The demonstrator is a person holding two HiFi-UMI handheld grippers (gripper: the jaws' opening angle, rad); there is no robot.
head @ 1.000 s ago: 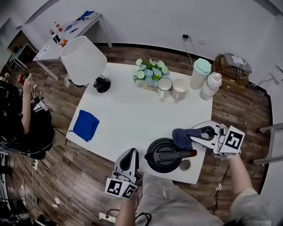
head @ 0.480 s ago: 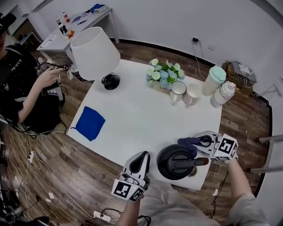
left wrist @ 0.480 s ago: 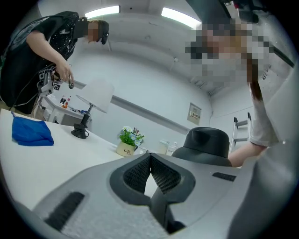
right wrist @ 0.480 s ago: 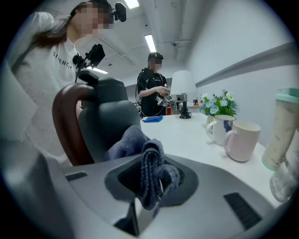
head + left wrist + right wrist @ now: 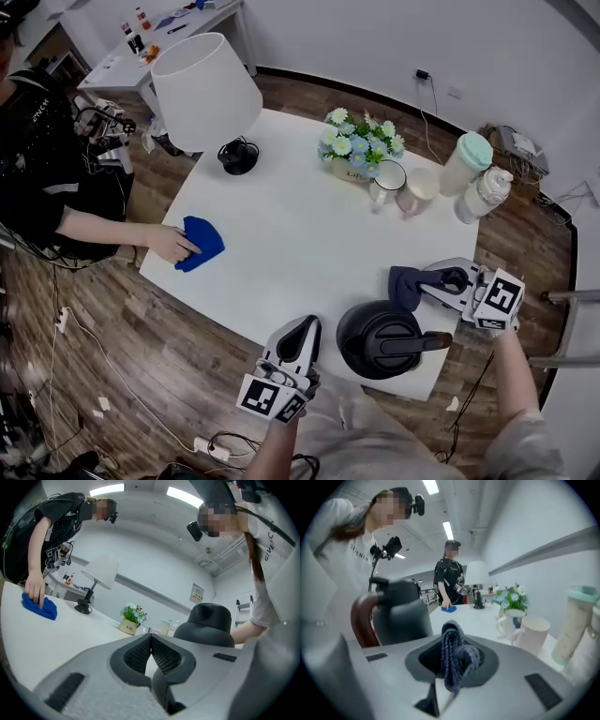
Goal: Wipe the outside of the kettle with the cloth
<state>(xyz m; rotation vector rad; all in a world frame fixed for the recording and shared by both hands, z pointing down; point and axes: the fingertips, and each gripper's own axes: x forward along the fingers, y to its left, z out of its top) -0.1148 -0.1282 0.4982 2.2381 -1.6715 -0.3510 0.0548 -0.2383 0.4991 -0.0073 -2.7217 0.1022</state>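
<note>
A black kettle (image 5: 379,337) with a dark red handle (image 5: 437,340) stands near the white table's (image 5: 291,225) front right corner; it also fills the left of the right gripper view (image 5: 400,611) and rises behind the left gripper's jaws (image 5: 210,623). My right gripper (image 5: 424,282) is shut on a dark navy cloth (image 5: 405,283), which bunches between the jaws (image 5: 454,656) just behind and right of the kettle, close to its side. My left gripper (image 5: 306,330) hangs at the front table edge, left of the kettle, jaws shut with nothing in them (image 5: 151,649).
A person's hand (image 5: 172,244) rests on a blue cloth (image 5: 201,242) at the table's left edge. A white lamp (image 5: 208,92), a flower pot (image 5: 359,145), two mugs (image 5: 403,186) and two bottles (image 5: 476,178) stand along the far side.
A person at the left has reached in and put a hand on the blue cloth. My right gripper with the navy cloth stays behind the kettle; the view has shifted slightly.
</note>
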